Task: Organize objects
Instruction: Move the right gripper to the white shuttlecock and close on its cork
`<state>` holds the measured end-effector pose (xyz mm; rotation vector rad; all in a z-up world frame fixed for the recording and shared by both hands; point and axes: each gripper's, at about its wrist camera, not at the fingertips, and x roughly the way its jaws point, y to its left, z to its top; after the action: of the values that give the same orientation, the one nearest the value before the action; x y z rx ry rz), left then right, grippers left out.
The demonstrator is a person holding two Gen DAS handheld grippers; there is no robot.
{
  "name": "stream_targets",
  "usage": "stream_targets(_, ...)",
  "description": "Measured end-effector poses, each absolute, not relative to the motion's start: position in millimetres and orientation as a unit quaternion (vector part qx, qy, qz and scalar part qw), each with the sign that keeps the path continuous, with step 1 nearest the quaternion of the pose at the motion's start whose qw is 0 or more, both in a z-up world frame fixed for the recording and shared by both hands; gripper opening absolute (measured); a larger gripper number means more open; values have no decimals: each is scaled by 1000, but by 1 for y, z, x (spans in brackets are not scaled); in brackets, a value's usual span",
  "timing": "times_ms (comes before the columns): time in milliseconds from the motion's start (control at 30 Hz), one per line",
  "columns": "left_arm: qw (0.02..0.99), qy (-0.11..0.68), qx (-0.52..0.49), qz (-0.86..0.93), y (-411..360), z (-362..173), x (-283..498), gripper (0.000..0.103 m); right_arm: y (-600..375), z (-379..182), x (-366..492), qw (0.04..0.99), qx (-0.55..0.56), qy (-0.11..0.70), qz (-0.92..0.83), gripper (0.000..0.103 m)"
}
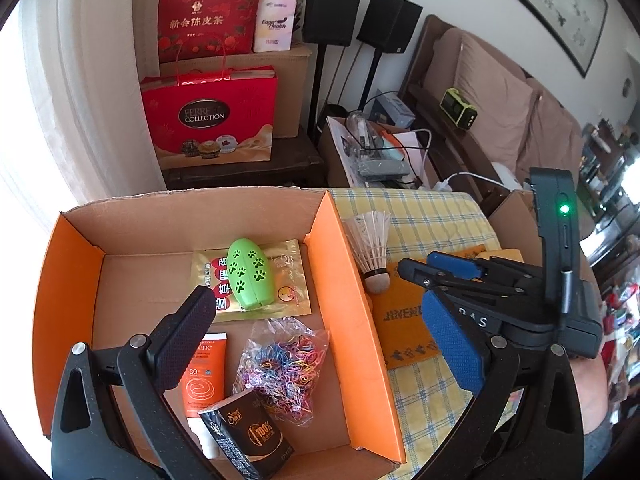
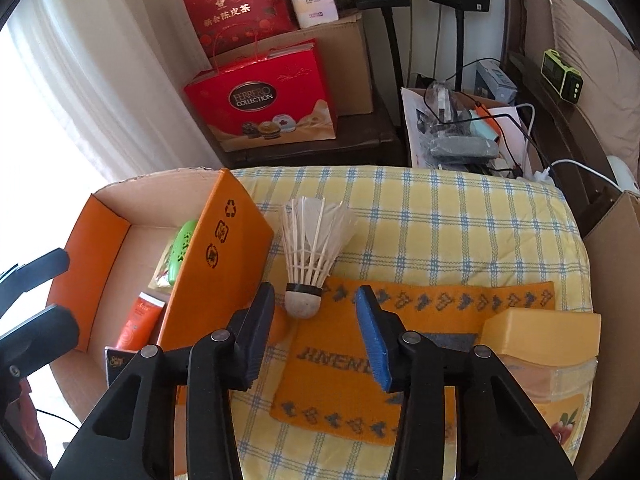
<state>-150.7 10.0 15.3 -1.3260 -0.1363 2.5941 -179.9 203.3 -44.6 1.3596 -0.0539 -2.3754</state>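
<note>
We see a shuttlecock standing cork-down on the yellow checked cloth, at the far edge of an orange knitted mat and just beside the right wall of the orange cardboard box. The right gripper points down at it, its jaws partly spread with the cork just ahead of the tips, between them but touched by neither pad as far as we can judge. The left gripper hangs over the box with its jaws spread wide and nothing in them. On the box floor lie a green paw-print case on a gold sachet toward the far wall, and nearer us an orange tube, a bag of coloured rubber bands and a dark packet. A yellow block sits at the cloth's right edge.
</note>
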Motion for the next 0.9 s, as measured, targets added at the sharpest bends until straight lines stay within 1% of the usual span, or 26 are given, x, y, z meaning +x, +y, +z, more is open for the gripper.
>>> stream_targets(100, 113, -48, -453, 883, 9, 14, -153, 103, 199, -53, -189, 200, 494, -29, -846, 41)
stream_targets(600, 122, -48, -456, 880, 11, 10, -156, 103, 179, -81, -211, 193, 517, -27, -834, 41)
stream_targets(633, 124, -46, -457, 880, 11, 10, -155, 103, 179, -84, -213, 191, 518, -29, -833, 41)
stream_targets(667, 125, -43, -458, 879, 13, 10, -155, 103, 180, -85, -214, 191, 519, -30, -833, 34)
stream_targets(700, 127, -40, -459, 878, 14, 10, -154, 103, 180, -86, -214, 193, 519, -32, -832, 32)
stream_targets(900, 145, -16, -461, 875, 28, 12, -153, 103, 189, -76, -207, 197, 502, -34, -841, 31)
